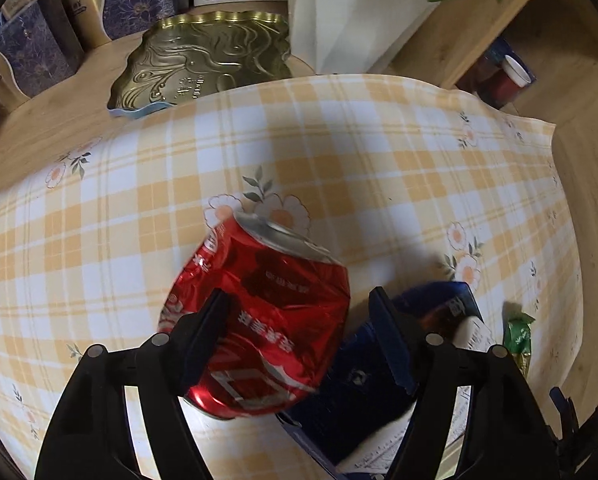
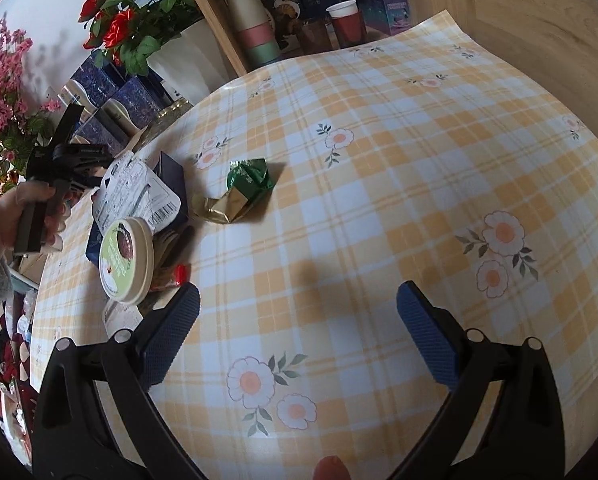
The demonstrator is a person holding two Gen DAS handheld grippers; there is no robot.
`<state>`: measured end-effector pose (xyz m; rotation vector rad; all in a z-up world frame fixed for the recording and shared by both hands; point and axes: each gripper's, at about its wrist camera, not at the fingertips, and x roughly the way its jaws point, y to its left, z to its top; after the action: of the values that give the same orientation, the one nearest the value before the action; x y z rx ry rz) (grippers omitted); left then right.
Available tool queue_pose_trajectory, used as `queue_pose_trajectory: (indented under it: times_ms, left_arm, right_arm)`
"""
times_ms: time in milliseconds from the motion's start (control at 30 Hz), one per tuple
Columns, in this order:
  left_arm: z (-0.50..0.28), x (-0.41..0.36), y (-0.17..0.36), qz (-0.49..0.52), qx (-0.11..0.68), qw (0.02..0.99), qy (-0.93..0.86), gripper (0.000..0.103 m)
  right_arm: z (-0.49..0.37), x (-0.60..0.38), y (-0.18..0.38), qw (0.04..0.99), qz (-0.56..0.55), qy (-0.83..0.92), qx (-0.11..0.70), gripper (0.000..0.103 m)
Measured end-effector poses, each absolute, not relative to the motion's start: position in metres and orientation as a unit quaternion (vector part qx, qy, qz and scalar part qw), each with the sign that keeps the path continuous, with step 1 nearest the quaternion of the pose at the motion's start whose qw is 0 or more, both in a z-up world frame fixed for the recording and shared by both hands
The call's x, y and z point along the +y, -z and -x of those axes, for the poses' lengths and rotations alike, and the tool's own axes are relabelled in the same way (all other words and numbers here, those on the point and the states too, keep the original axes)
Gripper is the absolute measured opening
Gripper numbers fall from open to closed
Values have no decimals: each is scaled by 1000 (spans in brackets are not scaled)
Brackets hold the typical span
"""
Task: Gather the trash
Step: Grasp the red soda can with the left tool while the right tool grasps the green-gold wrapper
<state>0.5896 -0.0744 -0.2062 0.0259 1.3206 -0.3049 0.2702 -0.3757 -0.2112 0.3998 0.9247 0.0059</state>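
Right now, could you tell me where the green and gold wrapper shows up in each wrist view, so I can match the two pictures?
Left wrist view: the green and gold wrapper sits at the lower right, just past the blue box.
Right wrist view: it lies upper left of centre, right of the same blue box.
Shared landmark: the red paper cup on the shelf.

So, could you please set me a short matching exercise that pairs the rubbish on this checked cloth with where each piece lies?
Things:
1. crushed red can
2. green and gold wrapper
3. round white lid

Places:
A. lying alone on the cloth
B. between the left claw's fingers
C. propped against the dark blue carton

Pairs: 1-B, 2-A, 3-C
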Motion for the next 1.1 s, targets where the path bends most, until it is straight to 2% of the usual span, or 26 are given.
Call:
queue_pose_trajectory:
  times_ms: [167, 300, 400, 433, 467, 567, 767, 933, 967, 1100]
  left_arm:
    - [-599, -69, 217, -44, 616, 777, 119, 74]
    - [-603, -55, 218, -6, 601, 789, 126, 71]
    - [-604, -56, 209, -22, 597, 789, 145, 58]
    - [-603, -57, 200, -33, 589, 794, 146, 47]
    - [-603, -58, 194, -40, 585, 796, 147, 41]
    - [-598, -58, 177, -76, 578, 798, 154, 35]
    - [-579, -32, 171, -118, 570, 800, 143, 33]
    - [-561, -10, 168, -96, 555, 813, 148, 32]
    - [-555, -7, 163, -84, 551, 816, 155, 32]
    - [-521, 3, 142, -45, 518, 833, 190, 32]
  right_arm:
    - [-268, -382, 212, 875, -193, 3, 444, 97]
    - [-269, -386, 213, 874, -195, 7, 445, 97]
    - [-272, -387, 212, 874, -194, 4, 446, 97]
    - [-274, -387, 212, 874, -193, 1, 446, 97]
    - [-276, -387, 211, 874, -193, -1, 446, 97]
    - [-283, -384, 209, 876, -191, -6, 442, 97]
    - [-301, -361, 203, 891, -158, -39, 424, 97]
    - [-333, -345, 214, 900, -104, -52, 420, 97]
    - [-340, -346, 217, 898, -112, -54, 422, 96]
    - [-364, -363, 222, 874, -256, -56, 408, 90]
